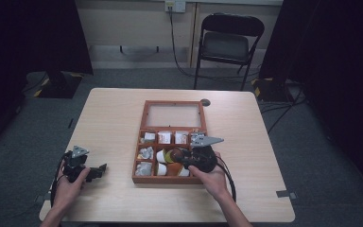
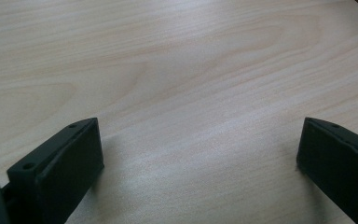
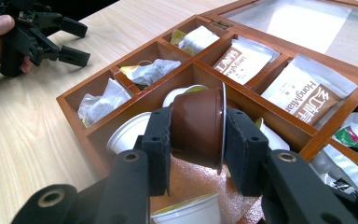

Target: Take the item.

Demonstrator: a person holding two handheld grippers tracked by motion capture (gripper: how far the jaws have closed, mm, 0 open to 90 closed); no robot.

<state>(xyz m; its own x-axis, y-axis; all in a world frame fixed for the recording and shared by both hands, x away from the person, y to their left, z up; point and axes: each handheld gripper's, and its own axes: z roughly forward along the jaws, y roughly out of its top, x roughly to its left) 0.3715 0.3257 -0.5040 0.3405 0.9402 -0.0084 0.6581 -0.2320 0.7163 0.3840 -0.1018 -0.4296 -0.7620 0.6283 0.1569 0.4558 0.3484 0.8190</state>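
Your right gripper [image 3: 196, 154] is clamped on a brown coffee capsule [image 3: 199, 128], one jaw on each side of its body, foil rim turned to the right in the right gripper view. You're holding it just above the middle section of the wooden box [image 3: 74, 109], which has its glass lid [image 1: 174, 115] flipped open away from you. Right under and around the jaws there are white creamer cups [image 3: 127, 132] lying loose, one more at the very bottom edge. Past the capsule sit two HongMai sachets [image 3: 307, 95] in their own compartments, and off to the jaws' left are crumpled white packets [image 3: 100, 100] in the small side slots. Your left gripper [image 1: 96, 171] rests low over the bare table [image 2: 177, 70], well apart from the box, jaws spread wide with nothing between them.
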